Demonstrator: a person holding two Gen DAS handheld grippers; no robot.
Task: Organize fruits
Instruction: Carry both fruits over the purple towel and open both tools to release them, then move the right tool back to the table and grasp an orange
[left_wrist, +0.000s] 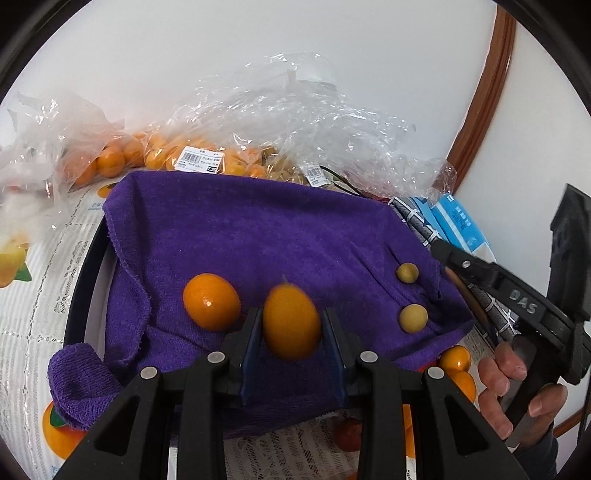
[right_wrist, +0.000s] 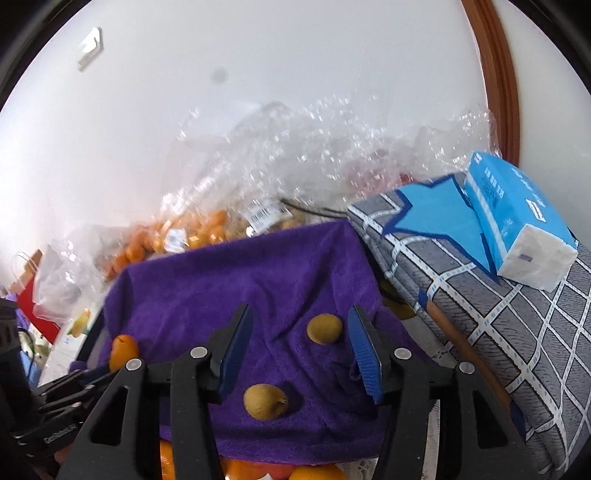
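Left gripper (left_wrist: 291, 325) pinched an oval kumquat (left_wrist: 291, 322) between its blue pads, long axis upright, above the purple towel (left_wrist: 258, 236). Second kumquat (left_wrist: 211, 301) lay on the towel just left, long axis slanting. Right gripper (right_wrist: 300, 354) jaws stood spread wide, holding nothing, above two tan longans (right_wrist: 324, 328).

The orange fruit (left_wrist: 291, 322) between the left gripper's (left_wrist: 291, 332) blue pads looks smeared and fuzzy. The purple towel (left_wrist: 258, 258) hides most of what lies under it. The labels (left_wrist: 200, 159) on the clear bags (left_wrist: 258, 122) are too small to read. The right gripper (left_wrist: 517, 295) is cut off at the edge.
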